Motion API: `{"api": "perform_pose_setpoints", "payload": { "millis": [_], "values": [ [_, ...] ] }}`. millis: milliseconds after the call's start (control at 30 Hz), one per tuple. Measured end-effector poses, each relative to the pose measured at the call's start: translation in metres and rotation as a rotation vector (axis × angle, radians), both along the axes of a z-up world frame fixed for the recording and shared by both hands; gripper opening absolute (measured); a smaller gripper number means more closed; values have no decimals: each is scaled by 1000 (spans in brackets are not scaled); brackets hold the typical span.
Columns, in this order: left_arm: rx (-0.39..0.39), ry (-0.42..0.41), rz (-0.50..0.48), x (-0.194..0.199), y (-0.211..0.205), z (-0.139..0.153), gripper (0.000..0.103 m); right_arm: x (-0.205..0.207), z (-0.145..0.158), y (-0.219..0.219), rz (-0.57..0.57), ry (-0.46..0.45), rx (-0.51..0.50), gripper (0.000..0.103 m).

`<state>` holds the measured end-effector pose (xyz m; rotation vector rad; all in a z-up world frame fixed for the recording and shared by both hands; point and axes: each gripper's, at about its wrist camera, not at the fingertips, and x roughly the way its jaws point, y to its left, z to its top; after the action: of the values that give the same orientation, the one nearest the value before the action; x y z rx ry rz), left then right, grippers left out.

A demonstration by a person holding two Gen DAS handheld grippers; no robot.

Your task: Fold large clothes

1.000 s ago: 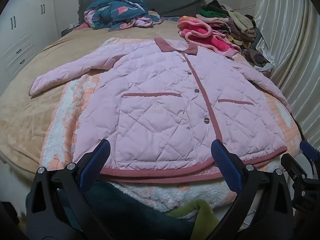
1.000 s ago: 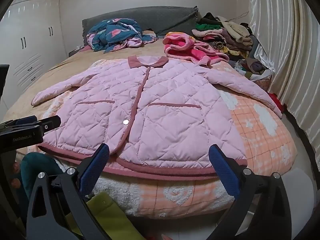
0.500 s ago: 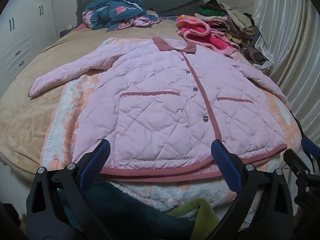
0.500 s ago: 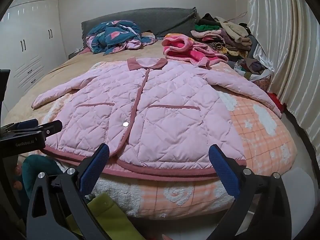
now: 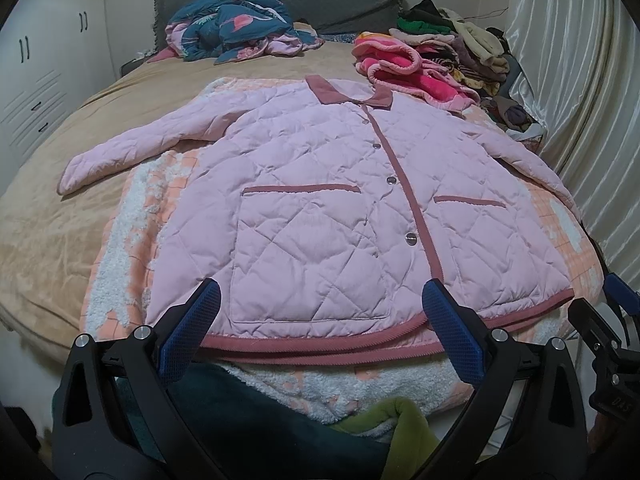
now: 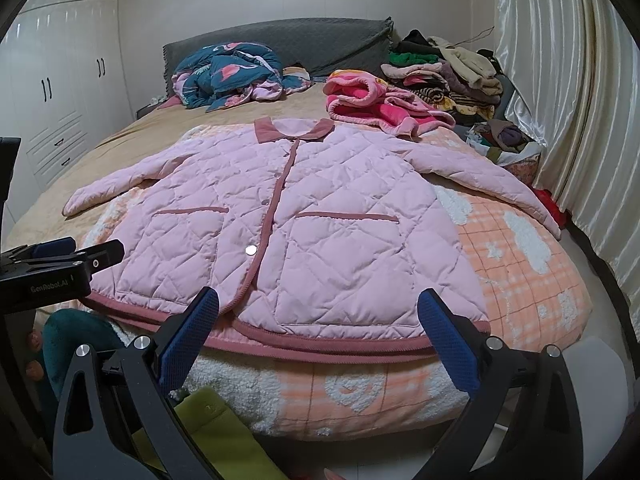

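A pink quilted jacket (image 5: 320,200) (image 6: 312,232) with a dusty-rose collar, trim and two pockets lies flat and buttoned on a bed, both sleeves spread outward. My left gripper (image 5: 320,312) hovers open just in front of the hem, above its left pocket side, holding nothing. My right gripper (image 6: 318,312) is also open and empty, just short of the hem near the right pocket. Each gripper shows at the edge of the other's view.
An orange-and-white fleece blanket (image 6: 520,264) lies under the jacket on a tan bedspread (image 5: 52,216). A blue patterned quilt (image 5: 236,28), a pink fleece garment (image 6: 372,106) and a stack of clothes (image 6: 448,76) sit at the headboard end. Curtains (image 6: 568,120) hang on the right, wardrobes (image 6: 60,92) on the left.
Both views have shifted slightly; the jacket sits a little lower and closer in the frames. The grippers stay open and the jacket has not been touched.
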<state>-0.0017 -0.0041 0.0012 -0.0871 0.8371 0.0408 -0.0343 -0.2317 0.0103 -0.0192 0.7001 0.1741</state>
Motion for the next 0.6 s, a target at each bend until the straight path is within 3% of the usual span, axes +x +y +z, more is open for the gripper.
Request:
{"api": "perform_pose_setpoints", "payload": {
  "millis": [600],
  "values": [
    [3,-5,1,-1,0,-1,94,0,1,1,0,-2,-1,99]
  ]
}}
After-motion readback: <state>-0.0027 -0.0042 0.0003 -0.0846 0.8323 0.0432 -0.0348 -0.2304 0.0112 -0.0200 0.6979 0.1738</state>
